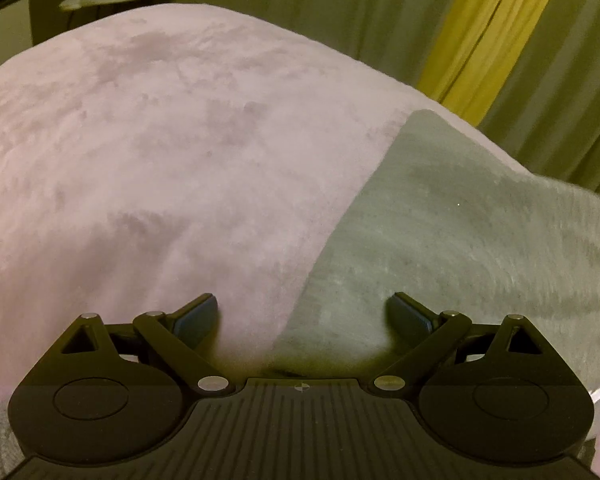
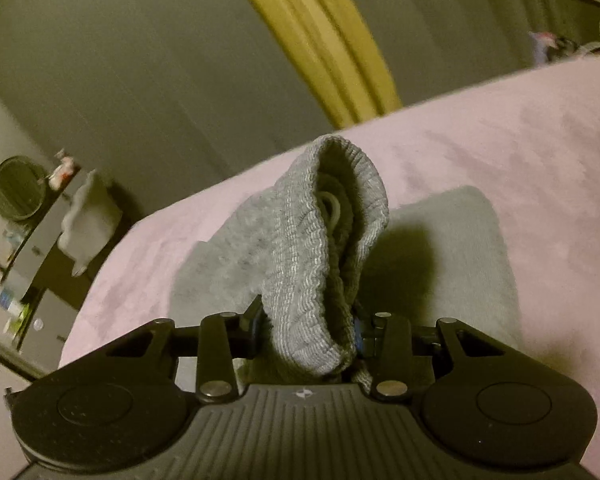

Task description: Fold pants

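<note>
One pair of grey pants [image 2: 440, 240] flat on pink blanket [image 2: 520, 140]; ribbed waistband [image 2: 320, 264] raised, clamped in right gripper [image 2: 306, 332]. Left gripper [image 1: 302, 316] spread wide over fabric edge, gripping nothing. Risks judged: bunched band slipping from the clamp; one-sided lift skewing the fold; plush blanket dragging the lower layer

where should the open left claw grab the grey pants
Probably the straight edge of the grey pants where it meets the pink blanket, just ahead of the open left claw. Slide one finger under from the blanket side; the right claw already pinches the ribbed waistband.
</note>
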Demonstrator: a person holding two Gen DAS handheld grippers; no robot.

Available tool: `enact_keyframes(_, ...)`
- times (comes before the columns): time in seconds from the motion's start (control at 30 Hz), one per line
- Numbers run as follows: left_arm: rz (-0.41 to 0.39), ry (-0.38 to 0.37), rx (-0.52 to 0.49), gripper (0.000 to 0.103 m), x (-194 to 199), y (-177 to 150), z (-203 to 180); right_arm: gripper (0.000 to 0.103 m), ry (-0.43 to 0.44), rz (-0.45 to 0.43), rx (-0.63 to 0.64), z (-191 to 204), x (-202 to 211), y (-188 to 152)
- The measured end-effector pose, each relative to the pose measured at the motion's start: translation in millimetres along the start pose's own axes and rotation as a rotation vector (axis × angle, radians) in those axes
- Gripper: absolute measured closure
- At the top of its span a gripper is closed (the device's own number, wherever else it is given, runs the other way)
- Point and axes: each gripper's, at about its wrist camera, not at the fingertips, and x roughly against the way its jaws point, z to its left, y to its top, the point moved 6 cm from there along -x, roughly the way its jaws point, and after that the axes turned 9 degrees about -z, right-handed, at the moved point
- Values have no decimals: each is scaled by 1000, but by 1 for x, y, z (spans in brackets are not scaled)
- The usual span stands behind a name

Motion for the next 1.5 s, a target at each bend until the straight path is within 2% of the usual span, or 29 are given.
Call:
enact_keyframes(0.2,12,-5,-3,5,-2,0,1,64,-101,51,-6,-31,-11,-15)
enact_keyframes(0.37,13,0,1,5,-4,-1,1,64,-72,19,-5,-33,0,-18)
enact_keyframes(0.47,15,10,-1,5,-5,-2,-1,64,-67,4,25,-22,3,-17)
enact_keyframes(0.7,-2,20,8,5,-3,-1,0,65,52,-55,92,31,9,1)
enact_keyframes(0.87,-33,-2,24,5,3,2,2,66,182,-99,37,68,19,29)
enact_keyframes(1.0,-59,-20,75,5,7,6,8,66,221,-136,-1,66,35,35)
enact_keyframes(1.1,-29,-16,94,5,2,5,9,66,169,-148,-36,39,36,27)
enact_keyframes(1.17,-13,-22,85,5,0,4,7,64,71,-117,-39,4,24,13)
enact_keyframes(1.3,-10,-43,42,5,1,3,0,55,-196,71,8,-64,-13,-25)
enact_keyframes(1.33,-6,-43,36,5,1,2,-1,45,-205,87,0,-74,-16,-33)
enact_keyframes(1.47,17,-41,40,5,-2,1,-1,31,-185,53,-19,-79,-8,-26)
enact_keyframes(1.5,18,-42,40,5,-3,0,-1,24,-197,45,-4,-77,-7,-24)
